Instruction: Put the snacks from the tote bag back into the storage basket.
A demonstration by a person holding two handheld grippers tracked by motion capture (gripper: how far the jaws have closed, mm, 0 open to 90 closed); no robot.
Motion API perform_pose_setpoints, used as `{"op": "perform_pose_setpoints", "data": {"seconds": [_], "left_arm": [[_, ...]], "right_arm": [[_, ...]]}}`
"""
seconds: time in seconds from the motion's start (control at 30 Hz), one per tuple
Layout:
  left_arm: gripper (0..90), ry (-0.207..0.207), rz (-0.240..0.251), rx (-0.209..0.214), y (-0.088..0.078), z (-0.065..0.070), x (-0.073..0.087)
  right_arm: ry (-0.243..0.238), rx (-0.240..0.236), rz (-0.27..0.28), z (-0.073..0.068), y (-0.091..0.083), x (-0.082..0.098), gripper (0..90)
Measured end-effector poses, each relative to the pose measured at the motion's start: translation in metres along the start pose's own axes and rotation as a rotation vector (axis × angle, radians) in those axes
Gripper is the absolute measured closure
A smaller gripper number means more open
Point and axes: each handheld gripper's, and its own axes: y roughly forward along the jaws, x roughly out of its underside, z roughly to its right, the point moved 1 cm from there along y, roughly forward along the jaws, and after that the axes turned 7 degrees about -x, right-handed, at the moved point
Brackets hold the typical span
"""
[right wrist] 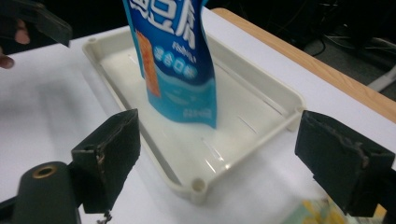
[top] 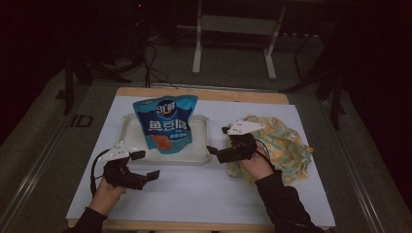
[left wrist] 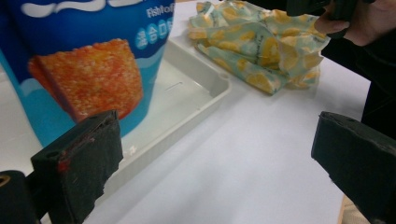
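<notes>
The counter (top: 204, 194) is the largest thing here, covered with a white sheet, and its wooden edge shows at the far side. On it, at the right, lies a crumpled cloth (top: 284, 141) with a yellow and pale green pattern. Toward the left of the middle sits a shallow white tray (top: 127, 127), and it has a small round hole in its near corner, as the right gripper view shows. In the tray stands a blue snack bag (top: 167, 124), upright and leaning a little, with an orange picture on its front; its bottom edge rests on the tray floor.

The left tool (top: 145, 165) is near the front-left corner of the tray, held low over the counter. Its jaws are spread wide and nothing is between them; the bag is in front of it but apart from it. The right tool (top: 218, 141) is just beside the right edge of the tray, between the tray and the cloth. Its jaws are also released and empty, and they point toward the bag.
</notes>
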Motion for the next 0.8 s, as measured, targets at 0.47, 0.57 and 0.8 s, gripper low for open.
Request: {"op": "perform_pose_setpoints", "data": {"seconds": [0.47,0.57,0.8], "left_arm": [[2.7,0.071,0.015,0.068,0.024,0.037,-0.005],[2.7,0.082,0.021,0.091,0.030,0.043,-0.005],[2.7,0.086,0.049,0.139,0.042,0.048,0.000]], "right_arm": [[0.010,0.042,0.018,0.002,-0.032,0.034,14.4],[0.023,0.051,0.029,0.004,-0.041,0.041,14.4],[0.055,0.084,0.048,0.010,-0.060,0.060,14.4]]}}
